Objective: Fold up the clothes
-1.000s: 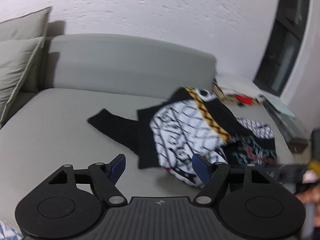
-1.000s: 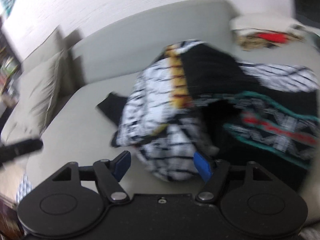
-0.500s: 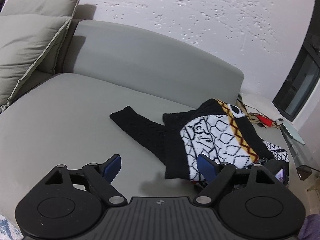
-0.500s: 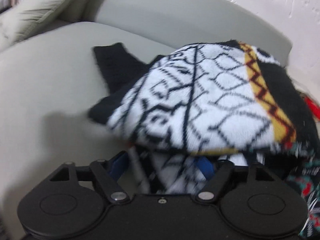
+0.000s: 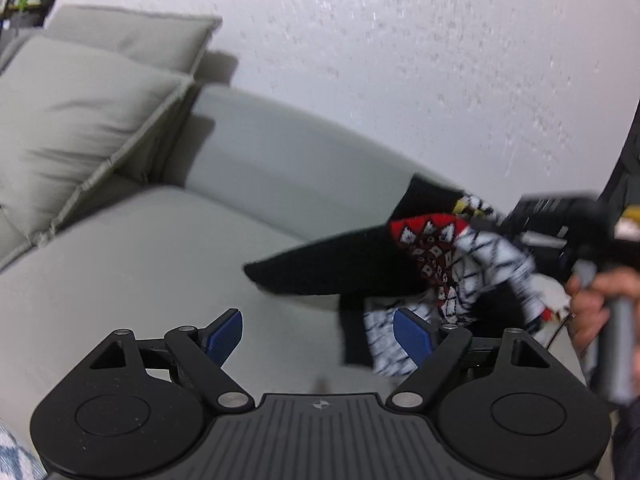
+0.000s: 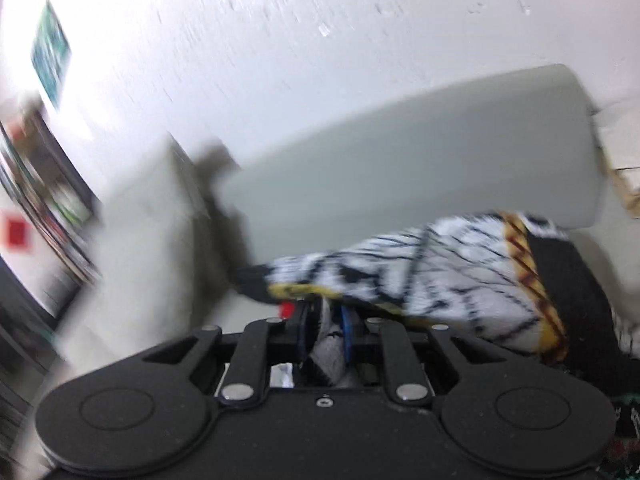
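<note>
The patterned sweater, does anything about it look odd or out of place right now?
Yes. The patterned sweater hangs bunched and twisted above the sofa, pinched by one fold in the right hand-held gripper, whose jaws have just been closing. The left hand-held gripper is open and empty.

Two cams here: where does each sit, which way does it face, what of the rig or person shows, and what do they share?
Left wrist: sits on the left gripper, looking forward over the sofa toward cushions and wall; jaws open, nothing between them; the person's right hand shows at right.
Right wrist: sits on the right gripper, tilted, facing the sofa back; its jaws have just been closing and now pinch the patterned sweater.
Shared: sweater, sofa, white wall.
</note>
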The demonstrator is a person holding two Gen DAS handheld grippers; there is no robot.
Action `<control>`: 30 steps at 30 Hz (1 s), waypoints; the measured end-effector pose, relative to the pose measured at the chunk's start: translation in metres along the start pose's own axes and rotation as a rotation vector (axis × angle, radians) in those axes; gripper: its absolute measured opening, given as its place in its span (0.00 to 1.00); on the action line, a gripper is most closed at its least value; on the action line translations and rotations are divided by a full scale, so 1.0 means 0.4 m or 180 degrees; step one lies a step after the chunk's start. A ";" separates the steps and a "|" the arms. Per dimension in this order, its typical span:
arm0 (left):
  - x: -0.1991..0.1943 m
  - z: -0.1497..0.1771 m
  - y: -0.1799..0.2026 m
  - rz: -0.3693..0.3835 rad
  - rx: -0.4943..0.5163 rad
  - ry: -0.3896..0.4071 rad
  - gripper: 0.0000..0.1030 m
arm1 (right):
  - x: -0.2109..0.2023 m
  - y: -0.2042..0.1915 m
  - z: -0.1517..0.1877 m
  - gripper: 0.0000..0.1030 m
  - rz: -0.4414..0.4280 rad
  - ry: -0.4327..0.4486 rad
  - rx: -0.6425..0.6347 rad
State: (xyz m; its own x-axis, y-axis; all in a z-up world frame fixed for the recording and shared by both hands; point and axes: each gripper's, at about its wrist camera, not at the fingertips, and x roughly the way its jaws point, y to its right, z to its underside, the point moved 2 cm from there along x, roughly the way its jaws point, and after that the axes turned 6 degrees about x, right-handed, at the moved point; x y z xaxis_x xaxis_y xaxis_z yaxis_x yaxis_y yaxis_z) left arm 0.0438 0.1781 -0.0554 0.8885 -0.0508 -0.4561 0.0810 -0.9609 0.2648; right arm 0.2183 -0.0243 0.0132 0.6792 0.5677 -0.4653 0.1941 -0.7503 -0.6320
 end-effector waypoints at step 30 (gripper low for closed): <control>0.056 0.207 0.231 0.0482 0.0632 -0.0801 0.78 | -0.381 0.537 0.413 0.87 0.1500 -0.0997 0.0166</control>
State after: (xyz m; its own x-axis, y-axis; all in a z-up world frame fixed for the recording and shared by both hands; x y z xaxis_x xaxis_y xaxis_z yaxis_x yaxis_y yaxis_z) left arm 0.0336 0.0657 -0.1115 0.7425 -0.2385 -0.6260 -0.1546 -0.9703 0.1863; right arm 0.0393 -0.2160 -0.1540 0.4399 0.2548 -0.8612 -0.1199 -0.9337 -0.3375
